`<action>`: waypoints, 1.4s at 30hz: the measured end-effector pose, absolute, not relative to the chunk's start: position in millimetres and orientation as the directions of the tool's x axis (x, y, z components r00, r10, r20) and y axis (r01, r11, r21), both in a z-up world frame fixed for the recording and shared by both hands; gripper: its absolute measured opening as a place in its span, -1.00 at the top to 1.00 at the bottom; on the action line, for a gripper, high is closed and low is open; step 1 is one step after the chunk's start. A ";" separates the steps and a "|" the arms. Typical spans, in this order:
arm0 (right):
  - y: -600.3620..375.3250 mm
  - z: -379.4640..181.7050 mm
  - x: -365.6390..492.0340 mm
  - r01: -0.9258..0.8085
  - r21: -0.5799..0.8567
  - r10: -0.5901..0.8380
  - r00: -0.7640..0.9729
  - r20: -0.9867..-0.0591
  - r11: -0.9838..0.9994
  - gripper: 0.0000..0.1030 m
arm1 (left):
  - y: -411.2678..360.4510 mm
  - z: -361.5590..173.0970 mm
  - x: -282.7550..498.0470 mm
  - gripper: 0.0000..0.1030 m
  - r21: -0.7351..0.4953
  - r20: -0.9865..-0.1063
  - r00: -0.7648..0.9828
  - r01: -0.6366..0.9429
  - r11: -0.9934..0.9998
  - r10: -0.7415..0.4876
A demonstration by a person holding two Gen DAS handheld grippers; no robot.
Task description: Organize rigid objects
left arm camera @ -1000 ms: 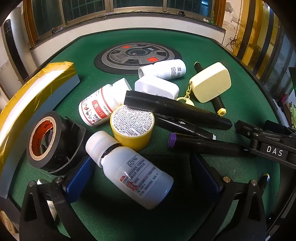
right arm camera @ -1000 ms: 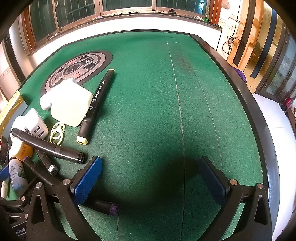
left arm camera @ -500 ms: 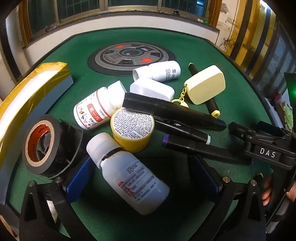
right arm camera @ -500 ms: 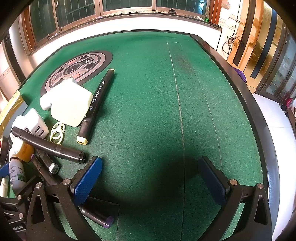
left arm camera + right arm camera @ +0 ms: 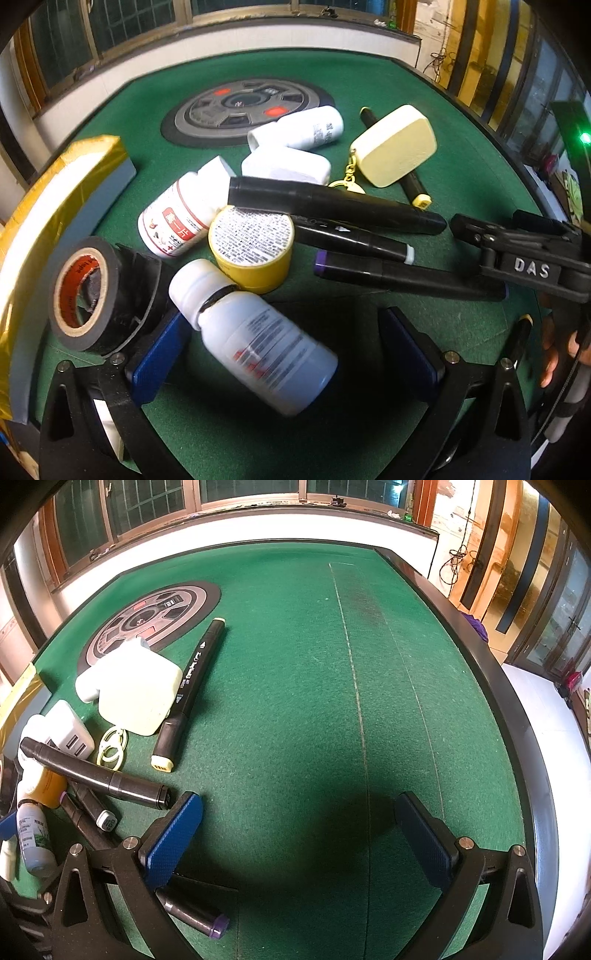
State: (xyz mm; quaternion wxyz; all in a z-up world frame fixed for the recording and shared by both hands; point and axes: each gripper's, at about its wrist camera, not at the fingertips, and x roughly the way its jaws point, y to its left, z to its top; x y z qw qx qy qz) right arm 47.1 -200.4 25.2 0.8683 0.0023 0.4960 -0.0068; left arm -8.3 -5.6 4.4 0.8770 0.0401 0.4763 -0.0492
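step in hand: early in the sorting, judged from the heap lying jumbled on the green table [image 5: 295, 701]; left tongs [image 5: 280, 350] lined up on the nearest white bottle [image 5: 258, 339].
left tongs: spread wide, blue pads either side of the bottle, left pad [image 5: 155, 354] close by its neck, right pad well clear; nothing pinched.
right tongs: [image 5: 295, 834] spread wide over bare felt, pinching nothing; purple-capped marker [image 5: 192, 912] lying under the left finger.
bottle position: at 6 o'clock of the heap in the left wrist view, just beside the yellow tub [image 5: 255, 251] and near the black tape roll [image 5: 81, 291].
bottle axis: lying flat, long axis running 10 o'clock to 4 o'clock, cap end toward 10 o'clock, base toward 4 o'clock.
next move, judged: turn or shift the tongs so the pads square up across the body, then close; a skewed squeeze could roll it.
other clutter: three black markers [image 5: 332, 206] stacked at 2 o'clock, long axes roughly 9 to 3 o'clock; red-label bottle [image 5: 177, 221] at 11 o'clock.
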 end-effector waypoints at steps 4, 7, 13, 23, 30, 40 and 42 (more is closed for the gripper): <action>-198.9 31.5 34.6 0.018 0.001 -0.009 0.527 -0.850 1.000 -0.97 | -12.9 27.1 -31.0 -1.00 0.069 -0.787 0.614 0.173 0.982 -0.053; -199.8 49.7 18.8 0.019 0.044 0.025 0.586 -0.810 0.999 -0.97 | -4.2 44.2 -44.6 -1.00 0.051 -0.766 0.638 0.179 0.983 -0.076; -193.8 93.2 -15.0 -0.015 0.119 0.094 0.716 -0.692 0.993 -0.97 | 21.5 59.1 -54.0 -1.00 0.061 -0.740 0.672 0.103 0.993 -0.024; -157.8 106.5 -37.1 -0.154 0.180 0.233 0.750 -0.619 0.972 -0.98 | 116.4 66.3 -91.5 -1.00 0.054 -0.734 0.673 -0.077 0.996 0.092; -138.0 97.3 -40.8 -0.203 0.184 0.274 0.716 -0.642 0.962 -0.98 | 122.1 50.8 -92.8 -1.00 0.031 -0.755 0.653 -0.052 0.998 0.058; -123.4 96.1 -46.9 -0.241 0.172 0.294 0.705 -0.645 0.955 -0.98 | 116.2 23.8 -84.3 -1.00 0.038 -0.798 0.601 -0.018 0.999 0.041; -121.9 95.7 -45.9 -0.242 0.172 0.295 0.704 -0.646 0.955 -0.98 | 117.7 20.2 -83.0 -1.00 0.035 -0.803 0.594 -0.021 0.999 0.041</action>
